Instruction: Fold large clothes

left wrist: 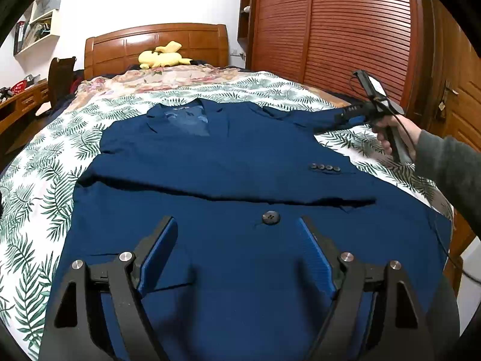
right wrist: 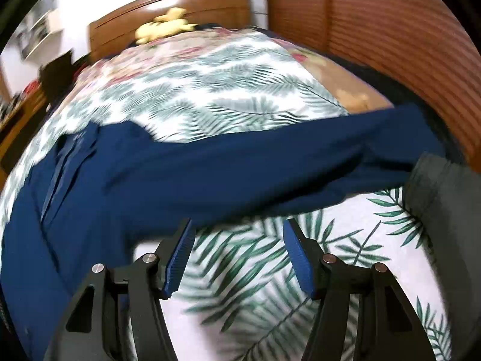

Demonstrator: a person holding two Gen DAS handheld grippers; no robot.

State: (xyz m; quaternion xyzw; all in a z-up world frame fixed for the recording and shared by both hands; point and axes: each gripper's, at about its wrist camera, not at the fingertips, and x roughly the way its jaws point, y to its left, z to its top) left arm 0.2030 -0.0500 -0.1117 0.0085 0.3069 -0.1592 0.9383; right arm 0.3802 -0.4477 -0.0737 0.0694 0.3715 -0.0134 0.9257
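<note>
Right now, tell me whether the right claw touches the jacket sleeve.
Cannot tell. In the right wrist view the open right claw reaches the sleeve edge, but blur hides any contact or gap.

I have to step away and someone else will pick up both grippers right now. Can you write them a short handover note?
Left gripper: jaws open, empty, over the lower front of the blue jacket near its big button.
Right gripper: jaws open, empty, near the jacket's outstretched sleeve on the right side.
Jacket lies face up on the leaf-print bedspread. One sleeve, with four cuff buttons, is already folded across the chest.
Left to do: probably grasp the outstretched sleeve and fold it in, then fold the body.
</note>
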